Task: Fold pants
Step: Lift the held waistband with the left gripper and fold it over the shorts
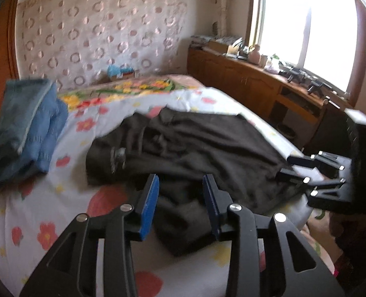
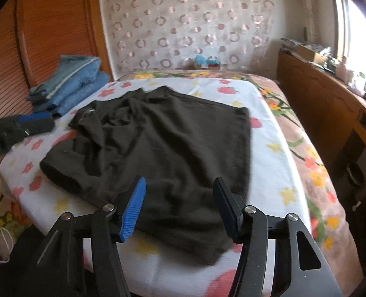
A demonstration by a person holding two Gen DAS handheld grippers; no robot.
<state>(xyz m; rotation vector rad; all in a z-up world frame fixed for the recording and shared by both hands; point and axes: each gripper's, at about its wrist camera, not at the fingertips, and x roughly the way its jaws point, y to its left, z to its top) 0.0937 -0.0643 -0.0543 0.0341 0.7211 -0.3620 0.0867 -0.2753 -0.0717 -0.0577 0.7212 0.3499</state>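
Folded blue jeans (image 2: 69,84) on floral sheet (image 2: 269,133), wooden cabinet (image 1: 244,84) beneath window (image 1: 306,24).

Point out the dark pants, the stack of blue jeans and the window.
dark pants (image 2: 173,143), right wrist view, middle of the spread fabric.
stack of blue jeans (image 2: 71,81), right wrist view, top folded pair.
window (image 1: 306,29), left wrist view, bright glass pane.
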